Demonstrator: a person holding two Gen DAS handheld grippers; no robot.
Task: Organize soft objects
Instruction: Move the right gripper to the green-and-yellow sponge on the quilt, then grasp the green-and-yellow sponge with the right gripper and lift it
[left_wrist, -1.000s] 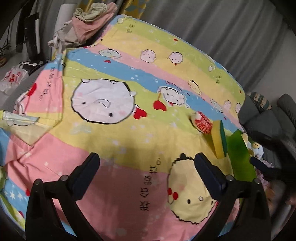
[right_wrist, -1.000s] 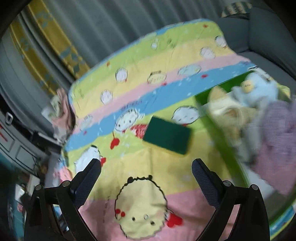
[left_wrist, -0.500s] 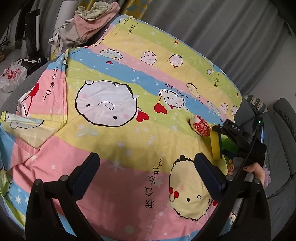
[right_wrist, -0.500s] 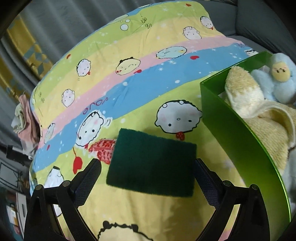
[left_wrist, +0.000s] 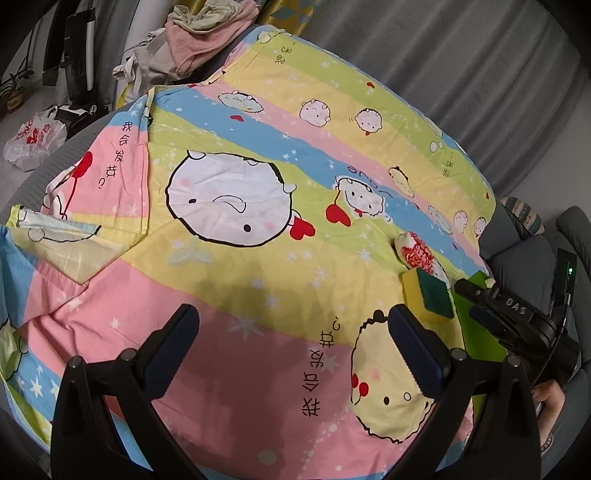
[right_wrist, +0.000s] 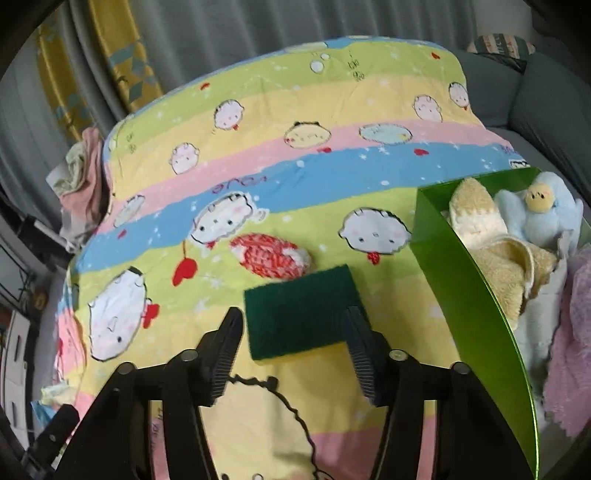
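Observation:
A green-topped yellow sponge (right_wrist: 301, 314) lies on the cartoon bedsheet (right_wrist: 332, 110); it also shows in the left wrist view (left_wrist: 428, 297). My right gripper (right_wrist: 293, 341) is open, its fingers on either side of the sponge's near part. A red-and-white knitted soft object (right_wrist: 271, 256) lies just behind the sponge, and shows in the left wrist view too (left_wrist: 415, 253). A green box (right_wrist: 465, 291) at the right holds a beige towel (right_wrist: 506, 258), a blue plush (right_wrist: 535, 214) and pink cloth (right_wrist: 569, 332). My left gripper (left_wrist: 291, 336) is open and empty over the sheet.
A pile of pink and beige clothes (left_wrist: 203, 33) lies at the far left corner of the bed. Grey curtains (left_wrist: 443, 55) hang behind. A grey sofa (right_wrist: 546, 99) stands at the right. A plastic bag (left_wrist: 33, 140) lies on the floor at left.
My right gripper has moved forward and down onto the sponge and its fingers have narrowed around it. My left gripper has barely moved.

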